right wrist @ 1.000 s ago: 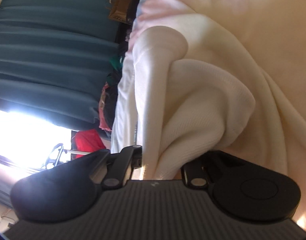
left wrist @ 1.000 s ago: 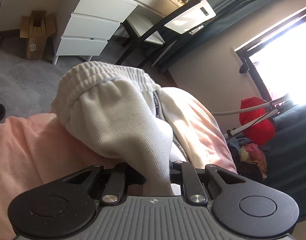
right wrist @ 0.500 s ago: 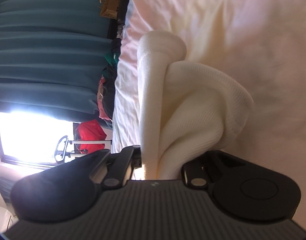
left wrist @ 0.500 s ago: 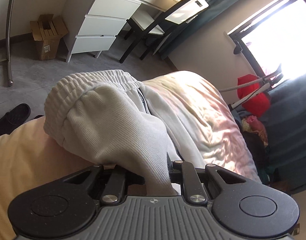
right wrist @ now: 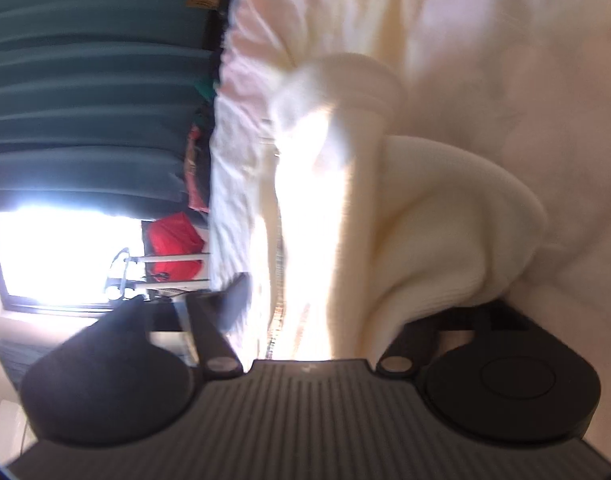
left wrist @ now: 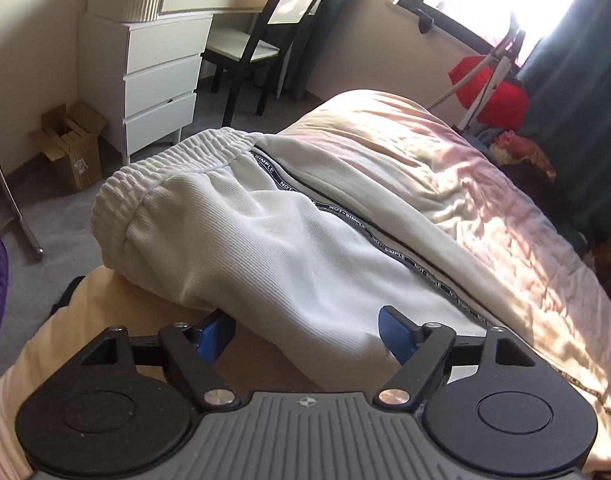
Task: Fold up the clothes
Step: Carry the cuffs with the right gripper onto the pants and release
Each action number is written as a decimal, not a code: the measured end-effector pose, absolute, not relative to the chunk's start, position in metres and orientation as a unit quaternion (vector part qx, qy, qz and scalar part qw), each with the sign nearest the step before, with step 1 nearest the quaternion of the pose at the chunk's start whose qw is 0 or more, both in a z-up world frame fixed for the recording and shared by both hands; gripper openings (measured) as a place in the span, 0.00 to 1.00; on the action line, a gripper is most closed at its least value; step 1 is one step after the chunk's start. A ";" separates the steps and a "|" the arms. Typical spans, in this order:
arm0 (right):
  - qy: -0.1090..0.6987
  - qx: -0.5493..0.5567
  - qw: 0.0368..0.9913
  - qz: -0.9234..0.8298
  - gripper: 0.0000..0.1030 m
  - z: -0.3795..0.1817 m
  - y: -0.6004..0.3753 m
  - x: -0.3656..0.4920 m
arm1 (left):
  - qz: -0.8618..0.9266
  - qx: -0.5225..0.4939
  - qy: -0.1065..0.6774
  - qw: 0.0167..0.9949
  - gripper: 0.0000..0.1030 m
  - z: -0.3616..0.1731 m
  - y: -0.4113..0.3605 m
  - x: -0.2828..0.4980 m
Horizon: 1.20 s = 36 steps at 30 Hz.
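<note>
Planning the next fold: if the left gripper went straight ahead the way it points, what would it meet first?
Probably the white pants: the open left gripper has their folded fabric directly between its fingers.

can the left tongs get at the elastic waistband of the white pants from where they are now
Probably yes. The left tongs are open, the white pants lie flat between them, and nothing covers the waistband straight ahead.

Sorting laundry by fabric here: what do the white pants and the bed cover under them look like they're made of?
The white ribbed pants look like soft cotton-type knit, matte: fine ribs, gathered elastic waistband, printed black side tape. The pale pink bed cover looks like thin woven fabric, faintly glossy, judging by its fine sunlit crinkles; the exact fibres can't be told.
</note>
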State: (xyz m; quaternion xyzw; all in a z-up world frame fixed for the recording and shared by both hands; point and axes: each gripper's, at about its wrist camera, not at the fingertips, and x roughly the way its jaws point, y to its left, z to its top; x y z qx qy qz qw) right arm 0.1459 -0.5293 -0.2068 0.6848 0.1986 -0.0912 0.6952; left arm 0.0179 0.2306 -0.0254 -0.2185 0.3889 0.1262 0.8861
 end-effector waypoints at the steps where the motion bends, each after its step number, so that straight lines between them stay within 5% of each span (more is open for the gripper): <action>1: 0.192 0.686 0.696 -0.089 0.84 -0.205 -0.528 0.148 | 0.125 -0.208 0.386 0.890 0.79 -0.021 0.225 0.013; 15: 0.135 0.677 0.707 -0.154 0.82 -0.206 -0.544 0.134 | 0.040 -0.122 0.300 0.945 0.96 0.018 0.085 0.021; 29: 0.182 0.600 0.763 -0.157 0.75 -0.201 -0.557 0.143 | -0.041 0.041 0.370 0.927 0.98 -0.119 -0.037 0.066; 32: 0.204 0.572 0.774 -0.180 0.66 -0.198 -0.554 0.146 | -0.046 0.046 0.374 0.925 1.00 -0.122 -0.036 0.066; 36: 0.232 0.531 0.791 -0.194 0.42 -0.201 -0.553 0.149 | -0.053 0.045 0.375 0.924 1.00 -0.122 -0.033 0.068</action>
